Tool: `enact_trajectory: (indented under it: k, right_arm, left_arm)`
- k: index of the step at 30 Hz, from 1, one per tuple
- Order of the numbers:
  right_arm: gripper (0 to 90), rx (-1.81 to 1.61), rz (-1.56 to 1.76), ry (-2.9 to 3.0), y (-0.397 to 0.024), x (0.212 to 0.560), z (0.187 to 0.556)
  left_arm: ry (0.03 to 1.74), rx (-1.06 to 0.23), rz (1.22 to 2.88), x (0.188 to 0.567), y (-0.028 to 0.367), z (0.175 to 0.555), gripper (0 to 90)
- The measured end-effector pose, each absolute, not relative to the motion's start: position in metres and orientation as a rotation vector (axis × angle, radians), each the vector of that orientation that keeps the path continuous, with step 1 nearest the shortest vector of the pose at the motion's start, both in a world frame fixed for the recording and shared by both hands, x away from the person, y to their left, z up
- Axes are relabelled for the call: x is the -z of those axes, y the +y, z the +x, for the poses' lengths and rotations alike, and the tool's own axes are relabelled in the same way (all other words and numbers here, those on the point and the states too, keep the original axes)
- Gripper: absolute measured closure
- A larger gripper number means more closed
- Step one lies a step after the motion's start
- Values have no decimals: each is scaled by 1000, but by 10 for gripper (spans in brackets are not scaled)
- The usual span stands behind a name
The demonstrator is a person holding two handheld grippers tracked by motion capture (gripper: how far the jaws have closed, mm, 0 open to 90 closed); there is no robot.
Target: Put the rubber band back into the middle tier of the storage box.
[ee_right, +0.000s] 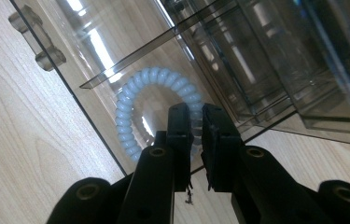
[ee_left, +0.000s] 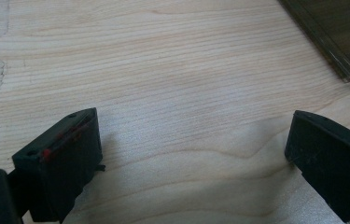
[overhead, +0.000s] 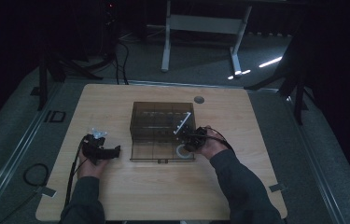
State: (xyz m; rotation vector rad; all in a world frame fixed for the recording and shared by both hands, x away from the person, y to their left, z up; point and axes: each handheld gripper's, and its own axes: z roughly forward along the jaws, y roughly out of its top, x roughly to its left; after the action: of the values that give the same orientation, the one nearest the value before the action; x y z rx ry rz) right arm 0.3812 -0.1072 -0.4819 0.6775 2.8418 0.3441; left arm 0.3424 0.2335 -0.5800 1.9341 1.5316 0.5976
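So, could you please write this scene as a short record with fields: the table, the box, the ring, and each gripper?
table: pale wood table
box: smoky clear plastic box with dividers, near the table's middle
ring: pale blue coiled ring, at the box's near right corner
right gripper: right gripper, jaws nearly together on the ring's coil
left gripper: left gripper, jaws wide apart over bare wood, nothing between them, left of the box
small item: clear crumpled thing beside the left gripper, too small to identify
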Motion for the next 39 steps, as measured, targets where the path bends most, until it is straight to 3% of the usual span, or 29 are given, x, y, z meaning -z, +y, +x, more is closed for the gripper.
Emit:
enact_trajectory:
  k: [24,39]
  right_arm:
    - [808,-271,655,2851,-105,489,379]
    - [749,-296,637,2834,-106,484,377]
  left_arm:
    - [1531,-598,1934,580,233,342,36]
    - [1531,-598,1934,580,233,342,35]
